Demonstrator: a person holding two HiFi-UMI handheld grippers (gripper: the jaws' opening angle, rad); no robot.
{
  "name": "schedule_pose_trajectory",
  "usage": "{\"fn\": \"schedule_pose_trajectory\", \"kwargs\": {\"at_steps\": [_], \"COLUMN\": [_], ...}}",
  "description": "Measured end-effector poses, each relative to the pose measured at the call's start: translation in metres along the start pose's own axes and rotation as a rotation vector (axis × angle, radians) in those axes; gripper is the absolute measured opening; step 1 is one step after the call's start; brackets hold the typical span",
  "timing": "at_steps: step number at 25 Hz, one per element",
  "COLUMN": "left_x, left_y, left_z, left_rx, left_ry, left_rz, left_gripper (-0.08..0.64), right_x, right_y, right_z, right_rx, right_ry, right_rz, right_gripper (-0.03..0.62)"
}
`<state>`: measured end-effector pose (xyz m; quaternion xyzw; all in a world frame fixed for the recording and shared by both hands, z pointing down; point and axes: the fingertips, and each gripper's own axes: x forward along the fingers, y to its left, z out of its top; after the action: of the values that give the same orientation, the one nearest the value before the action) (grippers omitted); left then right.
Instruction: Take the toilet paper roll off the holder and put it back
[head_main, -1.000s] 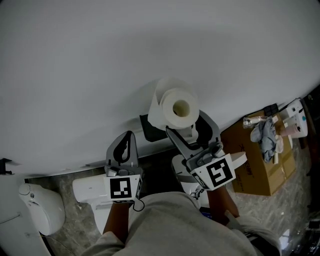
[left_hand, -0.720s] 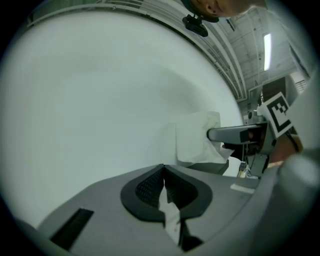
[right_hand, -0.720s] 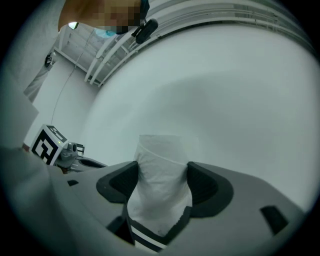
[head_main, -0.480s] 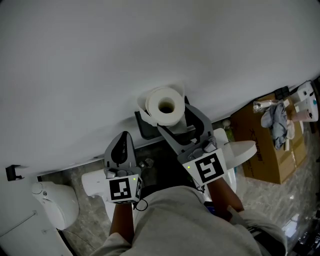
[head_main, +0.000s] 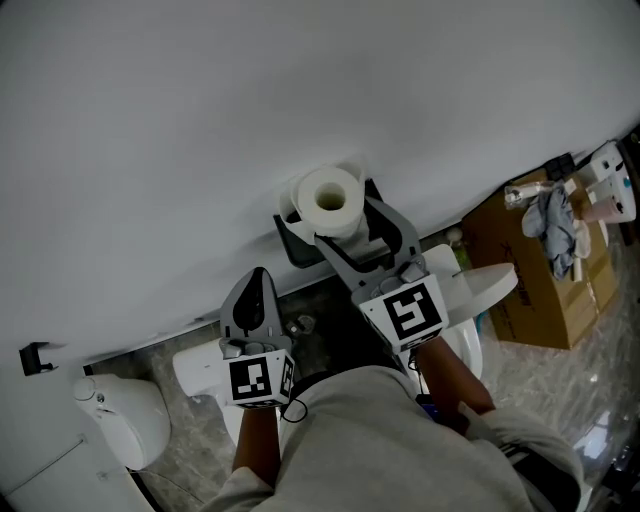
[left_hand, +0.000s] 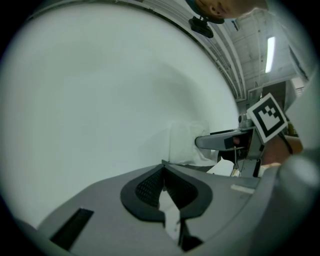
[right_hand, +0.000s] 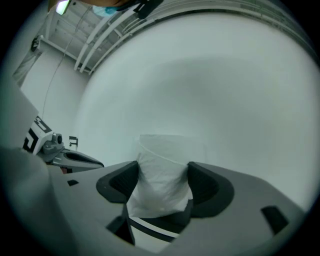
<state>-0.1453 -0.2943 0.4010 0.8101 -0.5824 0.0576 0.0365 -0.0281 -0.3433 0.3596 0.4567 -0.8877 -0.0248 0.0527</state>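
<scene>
A white toilet paper roll (head_main: 328, 201) stands held against the white wall, its hollow core facing up in the head view. My right gripper (head_main: 345, 232) is shut on the roll (right_hand: 163, 172), with one dark pad pressing each side. Just below the roll a black holder (head_main: 296, 250) sticks out from the wall. My left gripper (head_main: 256, 290) hangs lower and to the left, shut with nothing between its jaws (left_hand: 165, 187). From the left gripper view the roll (left_hand: 187, 145) and the right gripper show off to the right.
A white toilet (head_main: 460, 300) with its tank and seat sits under my arms. A cardboard box (head_main: 545, 280) with cloth and bottles on top stands at the right. A white round bin (head_main: 120, 420) is at the lower left on the marbled floor.
My right gripper has carried the roll down and left toward the wall, close over the black holder. The left gripper stayed low and shut.
</scene>
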Motion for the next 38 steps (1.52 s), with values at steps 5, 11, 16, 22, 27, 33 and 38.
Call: {"fn": "schedule_pose_trajectory", "kwargs": {"at_steps": [5, 11, 16, 22, 27, 33, 38], "left_x": [-0.011, -0.033, -0.054, -0.088, -0.12, -0.155, -0.186], "left_y": [0.002, 0.0, -0.001, -0.009, -0.008, -0.013, -0.023], "left_z": [0.0, 0.002, 0.004, 0.002, -0.006, -0.004, -0.018], "left_rx": [-0.024, -0.038, -0.044, -0.051, -0.063, -0.068, -0.083], "left_ry": [-0.017, -0.029, -0.048, -0.074, -0.082, -0.113, -0.102], "left_rz": [-0.031, -0.05, -0.06, -0.085, -0.067, -0.08, -0.101], "left_gripper": [0.012, 0.011, 0.011, 0.011, 0.011, 0.011, 0.011], "right_x": [0.001, -0.011, -0.029, -0.059, -0.082, -0.12, -0.151], "right_y": [-0.001, 0.001, 0.008, 0.035, 0.07, 0.102, 0.123], "right_z": [-0.004, -0.009, -0.015, -0.012, -0.013, -0.015, -0.016], "right_rx": [0.047, 0.073, 0.14, 0.124, 0.097, 0.083, 0.076], "right_ry": [-0.01, -0.004, -0.001, -0.003, 0.002, 0.01, -0.011], "right_rz": [-0.062, -0.098, -0.11, -0.134, -0.123, -0.15, -0.183], "right_gripper": [0.302, 0.307, 0.313, 0.313, 0.312, 0.212, 0.01]}}
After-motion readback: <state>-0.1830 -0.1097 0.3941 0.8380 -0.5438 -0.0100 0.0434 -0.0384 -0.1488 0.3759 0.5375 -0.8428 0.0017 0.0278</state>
